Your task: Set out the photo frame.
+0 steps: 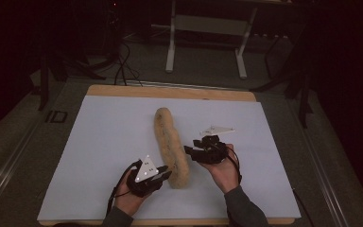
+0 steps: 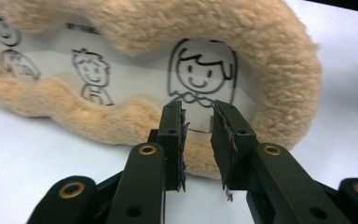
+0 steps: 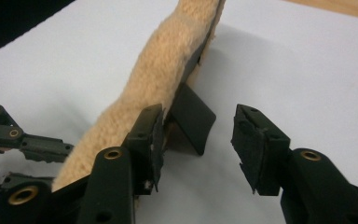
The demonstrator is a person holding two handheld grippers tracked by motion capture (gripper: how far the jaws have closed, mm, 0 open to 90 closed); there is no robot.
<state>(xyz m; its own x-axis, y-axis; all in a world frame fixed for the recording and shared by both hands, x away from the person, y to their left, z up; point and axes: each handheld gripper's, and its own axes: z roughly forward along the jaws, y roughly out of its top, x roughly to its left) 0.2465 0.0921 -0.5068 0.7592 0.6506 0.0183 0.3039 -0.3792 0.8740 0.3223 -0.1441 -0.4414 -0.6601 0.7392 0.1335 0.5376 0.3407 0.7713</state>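
Fleecy picture frame (image 1: 171, 146), long and tan, stands on the white sheet (image 1: 104, 151) that covers the table, between my two grippers. It rests upright on its long edge, propped by a dark fold-out stand (image 3: 192, 116) at its back, so I judge the setting-up largely done. My left gripper (image 2: 199, 122) faces the front, its jaws a little apart just before the lower fleece border, near the line drawing of a smiling figure (image 2: 201, 70); they pinch nothing that I can make out. My right gripper (image 3: 198, 135) is at the back, jaws spread wide, one jaw against the fleece and the stand between them, ungrasped. What remains, I reckon, is to square the stand and draw both grippers away.
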